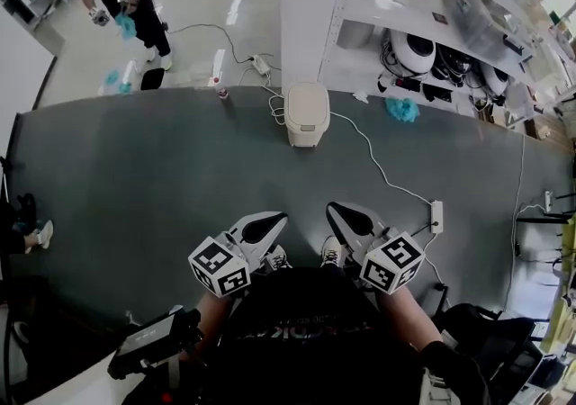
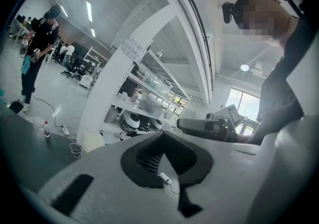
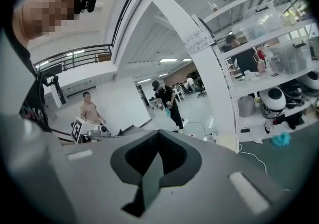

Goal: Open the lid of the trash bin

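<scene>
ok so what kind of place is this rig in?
Likely a robotics lab or workshop. Open white shelving is loaded with equipment, a power strip lies on a dark floor mat, and a small trash bin stands at the mat's far edge.

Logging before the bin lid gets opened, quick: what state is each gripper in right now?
Left gripper: closed, holding nothing.
Right gripper: closed, holding nothing.

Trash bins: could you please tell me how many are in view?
1: the trash bin stands at the far edge of the dark mat; shelves may hide others.
</scene>
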A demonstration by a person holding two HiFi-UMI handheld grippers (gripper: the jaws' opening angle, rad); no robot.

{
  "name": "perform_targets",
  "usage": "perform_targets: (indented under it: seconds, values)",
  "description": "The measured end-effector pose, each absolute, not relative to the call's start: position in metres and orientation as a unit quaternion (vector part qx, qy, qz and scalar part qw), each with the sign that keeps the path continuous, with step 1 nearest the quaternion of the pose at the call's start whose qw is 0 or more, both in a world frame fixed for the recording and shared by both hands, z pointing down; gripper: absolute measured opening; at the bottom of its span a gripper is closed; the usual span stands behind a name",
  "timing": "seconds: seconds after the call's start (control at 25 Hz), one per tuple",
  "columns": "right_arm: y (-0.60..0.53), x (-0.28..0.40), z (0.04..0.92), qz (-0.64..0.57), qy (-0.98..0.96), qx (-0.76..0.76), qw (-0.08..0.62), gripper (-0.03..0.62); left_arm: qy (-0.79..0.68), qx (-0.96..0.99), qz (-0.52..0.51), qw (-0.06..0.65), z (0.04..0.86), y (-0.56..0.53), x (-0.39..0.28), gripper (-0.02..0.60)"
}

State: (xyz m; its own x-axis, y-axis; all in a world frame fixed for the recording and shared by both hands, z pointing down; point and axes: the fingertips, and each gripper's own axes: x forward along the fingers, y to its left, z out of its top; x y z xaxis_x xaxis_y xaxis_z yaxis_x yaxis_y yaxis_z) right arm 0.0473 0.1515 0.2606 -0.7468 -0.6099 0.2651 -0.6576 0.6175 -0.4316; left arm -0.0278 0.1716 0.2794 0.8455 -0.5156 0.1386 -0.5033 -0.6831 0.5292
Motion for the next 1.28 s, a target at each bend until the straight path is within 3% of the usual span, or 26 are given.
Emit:
perform_targets:
  seconds: [0.24,0.8,1.28]
  values:
    - [0.141,0.032,0.259,0.256,-0.889,0.379,0.037,0.008,-0.268,0.917,-0.01,0.294,0.286,0.174,-0.052,-0.002]
    - [0.093,0.016,0.274,0.217,-0.892,0.387,0.089,0.008,-0.312,0.906,-0.022,0.286,0.293,0.148,-0.086,-0.002]
    - [-0.011,0.057,0.326,0.224,-0.895,0.365,0.128,0.008,-0.345,0.887,0.003,0.307,0.313,0.071,-0.046,-0.002]
